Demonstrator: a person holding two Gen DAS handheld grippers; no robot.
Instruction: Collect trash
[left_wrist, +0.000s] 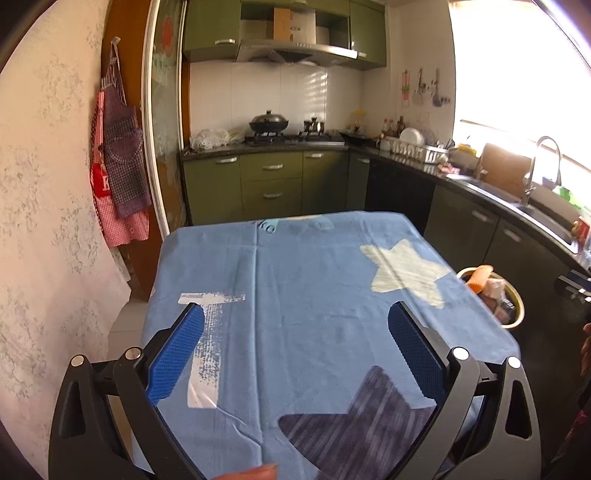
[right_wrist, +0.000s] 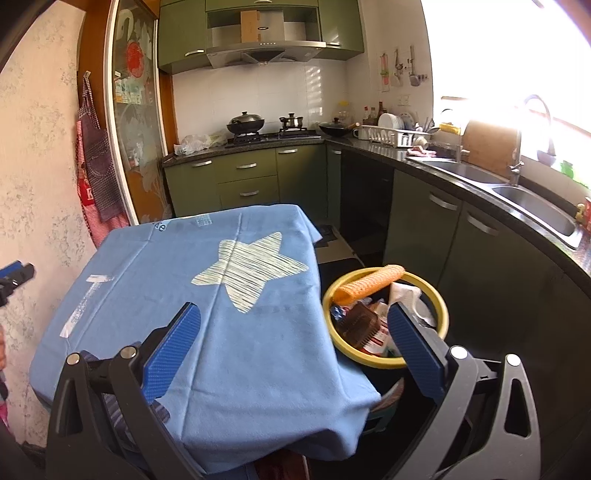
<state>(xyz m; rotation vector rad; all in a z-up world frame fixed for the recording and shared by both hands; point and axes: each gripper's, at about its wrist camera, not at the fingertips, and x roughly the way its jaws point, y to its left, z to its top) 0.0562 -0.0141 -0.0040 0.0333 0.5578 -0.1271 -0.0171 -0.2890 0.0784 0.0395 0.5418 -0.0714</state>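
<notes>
Green kitchen cabinets and a dark counter run behind and to the right of your work area, and in front of you a blue star-printed cloth (left_wrist: 303, 295) covers the surface completely. Nothing loose shows on that cloth in either view, so judging from what lies there now, the collecting looks close to done or done. What trash you can see sits in the yellow-rimmed bin (right_wrist: 441, 314) standing just beside the surface's right edge, lower than the top: an orange ribbed piece (right_wrist: 369, 283) lies across the far rim with its long axis running left to right, and white crumpled paper (right_wrist: 404, 293), a brown comb-like item (right_wrist: 360, 325) and assorted wrappers are heaped inside. Your left tongs (left_wrist: 295, 354) hang over the middle of the cloth, spread wide and holding nothing. Your right tongs (right_wrist: 293, 350) are just as wide and empty, with the right finger (right_wrist: 417, 347) already overlapping the bin's near side in the view. That makes your right hand plainly the nearer one; from the left tongs the bin (left_wrist: 515, 306) lies well off to the right, past the surface's edge. If anything needs pushing down or reseating, it would be that orange piece perched on the rim, and your right tongs would reach it forward and slightly right, closing across its short side.
</notes>
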